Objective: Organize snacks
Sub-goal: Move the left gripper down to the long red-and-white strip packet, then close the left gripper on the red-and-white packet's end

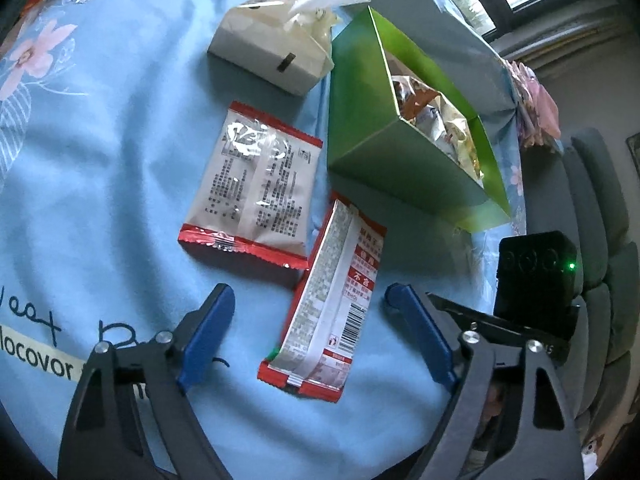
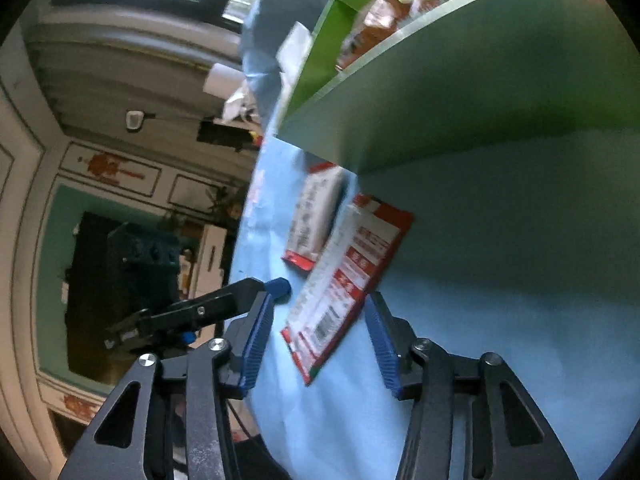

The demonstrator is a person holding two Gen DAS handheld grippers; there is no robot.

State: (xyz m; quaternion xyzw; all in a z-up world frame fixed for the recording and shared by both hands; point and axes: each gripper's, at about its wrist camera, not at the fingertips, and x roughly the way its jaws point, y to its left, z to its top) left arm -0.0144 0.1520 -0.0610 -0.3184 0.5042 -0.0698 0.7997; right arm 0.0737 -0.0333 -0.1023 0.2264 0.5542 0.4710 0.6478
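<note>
In the right wrist view the green box (image 2: 500, 80) is cut off by the top and right edges, and the packets inside it (image 2: 380, 20) are a blur. The print on both snack packets (image 1: 256, 184) (image 1: 336, 300) near the cloth's middle is too small to read.

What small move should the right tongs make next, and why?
Probably ease forward a little and close on the nearer snack packet. The right tongs are open with that packet lying between the blue pads, seemingly not gripped yet. The green box just beyond already holds snacks, so it looks like the destination. The left tongs are open too, holding nothing.
</note>
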